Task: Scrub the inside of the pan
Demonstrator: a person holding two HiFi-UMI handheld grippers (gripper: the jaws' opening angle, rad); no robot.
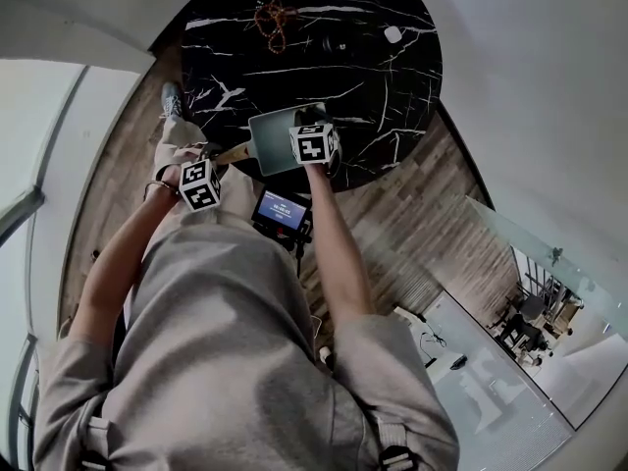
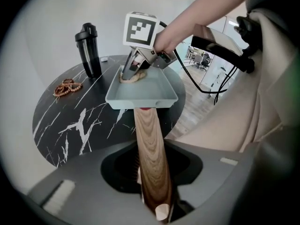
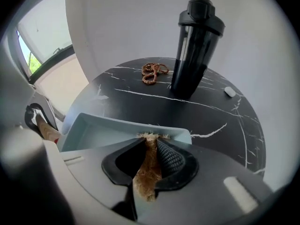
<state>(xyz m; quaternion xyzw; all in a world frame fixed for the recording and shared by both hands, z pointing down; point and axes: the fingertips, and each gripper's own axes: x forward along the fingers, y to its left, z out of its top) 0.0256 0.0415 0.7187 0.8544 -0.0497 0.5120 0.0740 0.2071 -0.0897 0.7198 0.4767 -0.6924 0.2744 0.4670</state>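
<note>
Pan (image 2: 140,92) sits at the near edge of a round black table (image 3: 140,100), with both grippers at work on it.
The left gripper (image 2: 152,172) is clamped on the wooden handle (image 2: 149,144), which juts off the table edge toward the person. The right gripper (image 2: 132,71) pinches a brown fibrous scrubber (image 3: 147,172) and presses it inside the pan, at the end away from the handle. Farther back on the white-veined marble are a black bottle (image 3: 194,46) and a string of brown beads (image 3: 152,72). A wood floor (image 1: 392,214) lies below.
</note>
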